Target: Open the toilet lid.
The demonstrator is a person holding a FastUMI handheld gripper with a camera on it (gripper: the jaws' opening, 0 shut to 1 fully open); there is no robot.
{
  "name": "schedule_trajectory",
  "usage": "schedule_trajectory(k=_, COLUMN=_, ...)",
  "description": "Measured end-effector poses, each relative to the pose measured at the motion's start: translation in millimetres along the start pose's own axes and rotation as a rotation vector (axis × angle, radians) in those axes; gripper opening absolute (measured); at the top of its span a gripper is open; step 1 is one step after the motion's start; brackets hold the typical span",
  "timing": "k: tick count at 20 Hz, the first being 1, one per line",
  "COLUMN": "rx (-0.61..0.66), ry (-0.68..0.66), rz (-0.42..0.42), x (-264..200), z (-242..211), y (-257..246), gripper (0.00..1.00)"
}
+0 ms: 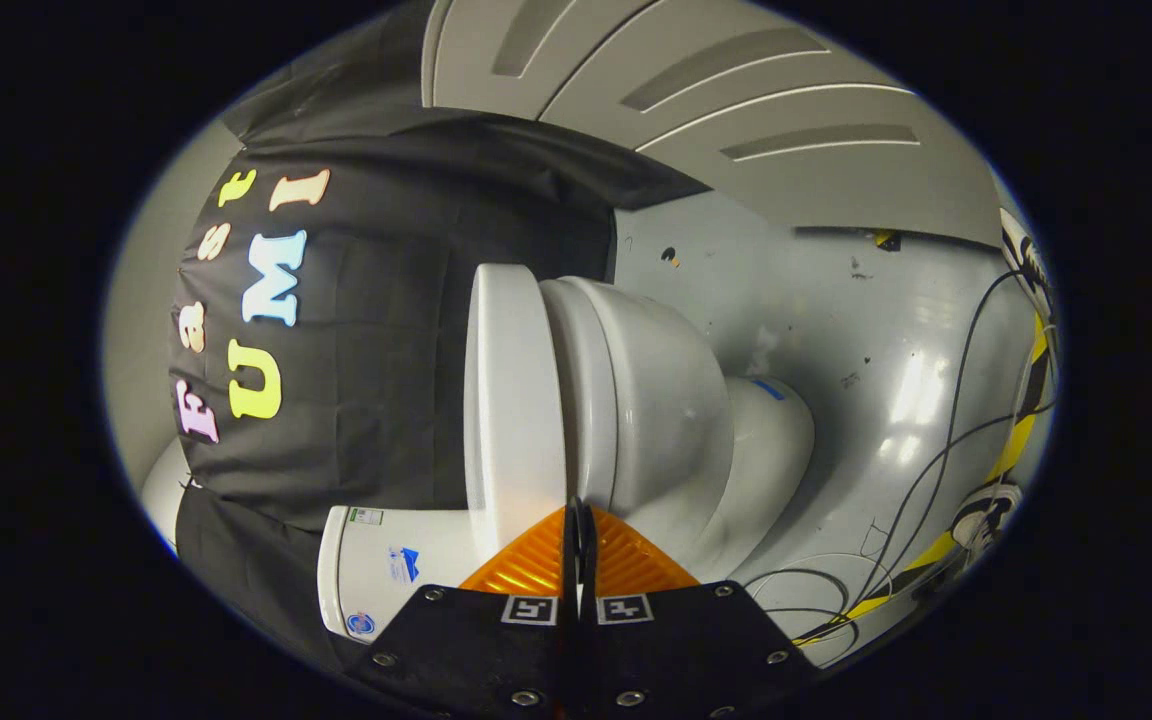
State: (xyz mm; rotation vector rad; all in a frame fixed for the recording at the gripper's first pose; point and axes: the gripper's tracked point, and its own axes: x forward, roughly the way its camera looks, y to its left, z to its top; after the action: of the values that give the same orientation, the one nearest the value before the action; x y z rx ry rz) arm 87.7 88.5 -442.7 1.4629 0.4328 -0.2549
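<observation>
The view is rolled sideways, so the white toilet [666, 400] appears lying on its side against the grey floor. Its lid [511, 400] is a flat white slab resting down on the seat and bowl, with only a thin seam between them. My gripper [576, 520] is shut, its two fingers pressed together with nothing visible between them. The fingertips sit right at the near end of the seam between lid and seat. I cannot tell whether they touch it. A white part of the toilet with stickers [376, 570] lies just beside the lid-side finger.
The booth's black cloth wall [386, 330] hangs beyond the lid. The grey floor [836, 330] carries black cables [946, 440] and yellow-black tape [1011, 450] on the far side of the toilet's pedestal [771, 440].
</observation>
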Motion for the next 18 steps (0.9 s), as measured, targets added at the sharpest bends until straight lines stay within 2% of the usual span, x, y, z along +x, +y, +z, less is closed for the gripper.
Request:
schedule_trajectory(k=5, rx=-0.038, ry=-0.025, rz=0.039, x=-2.4, z=0.1, y=-0.9, gripper=0.0)
schedule_trajectory(k=18, rx=-0.227, ry=-0.026, rz=-0.034, x=-9.2, z=-1.0, y=9.1, gripper=0.0)
